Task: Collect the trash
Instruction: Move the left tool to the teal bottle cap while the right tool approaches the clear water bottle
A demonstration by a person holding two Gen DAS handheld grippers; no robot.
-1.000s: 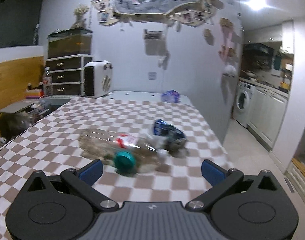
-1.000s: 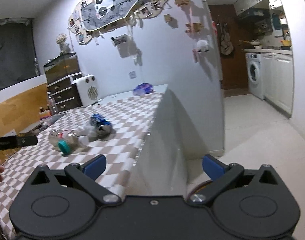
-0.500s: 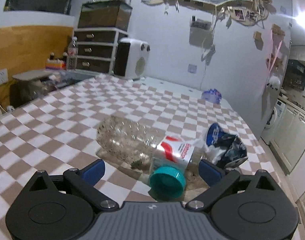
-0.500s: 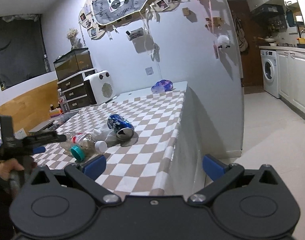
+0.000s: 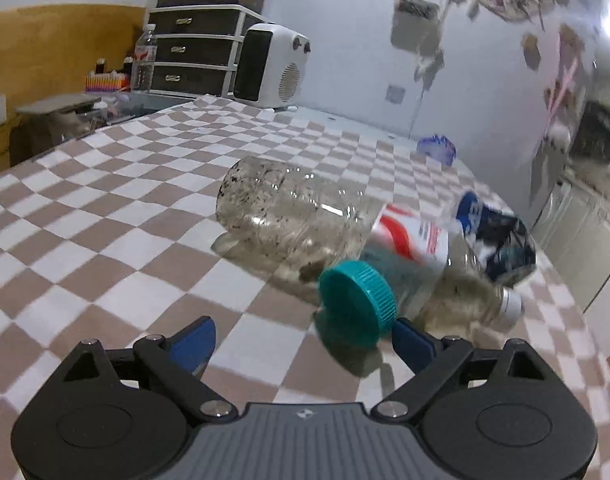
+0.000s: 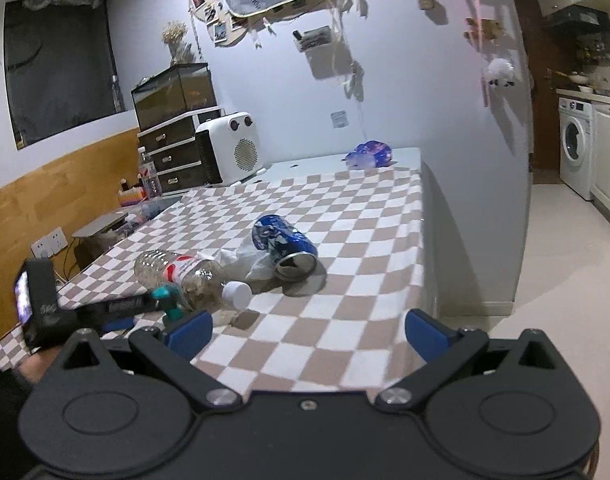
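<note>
A clear plastic bottle with a red-and-white label (image 5: 305,220) lies on its side near the middle of the brown-and-white checkered tablecloth (image 5: 105,216), dark specks clinging inside it. A teal ribbed screw cap (image 5: 359,300) sits at its near side, right up against it. A second, smaller clear bottle with a white cap (image 5: 477,296) lies just beside, its neck toward the table's right edge. Beyond that there's a crushed blue drink can (image 6: 285,246), open mouth facing the right wrist camera, and a crumpled white plastic wrapper (image 6: 245,260) tucked between can and bottles.

The left gripper (image 5: 305,338) hangs low over the cloth right in front of the teal cap, blue pads spread wide and closing; the cap sits just ahead of the right-hand pad, not pinched. Nothing is between the pads but cloth.

The right gripper (image 6: 309,328) hovers at the table's near edge, jaws wide apart, empty. From its view the left gripper's black body (image 6: 65,312) reaches in at the lower left toward the bottles.

Farther back: a white fan heater (image 6: 231,152), a dark drawer unit (image 6: 177,160), and a purple-blue crumpled bag (image 6: 369,154) at the far end.
</note>
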